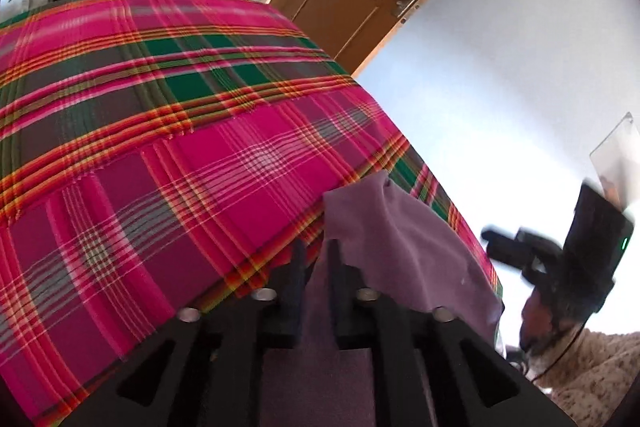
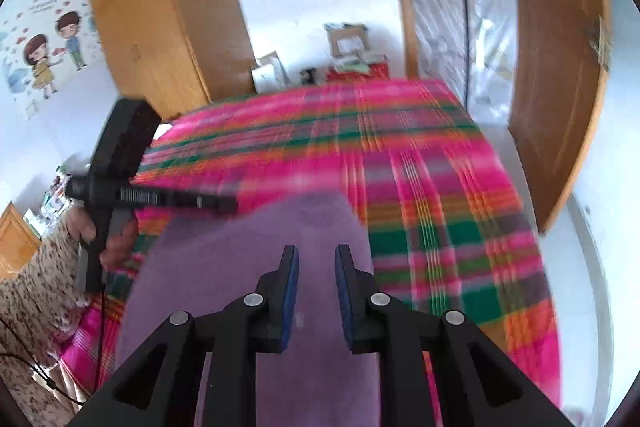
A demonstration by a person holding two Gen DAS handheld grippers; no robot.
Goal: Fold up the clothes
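While the soft purple garment [image 2: 248, 267] lies on the pink plaid bed [image 2: 440, 187] at lower centre, the left gripper [image 1: 316, 267] pinches its edge; the right gripper [image 2: 316, 267] hovers parted, empty, and probably must grasp the opposite edge next.

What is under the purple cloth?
The purple cloth lies on the pink and green plaid bedcover, which shows past its edges on several sides. Whatever sits directly beneath the cloth's middle is covered and cannot be seen.
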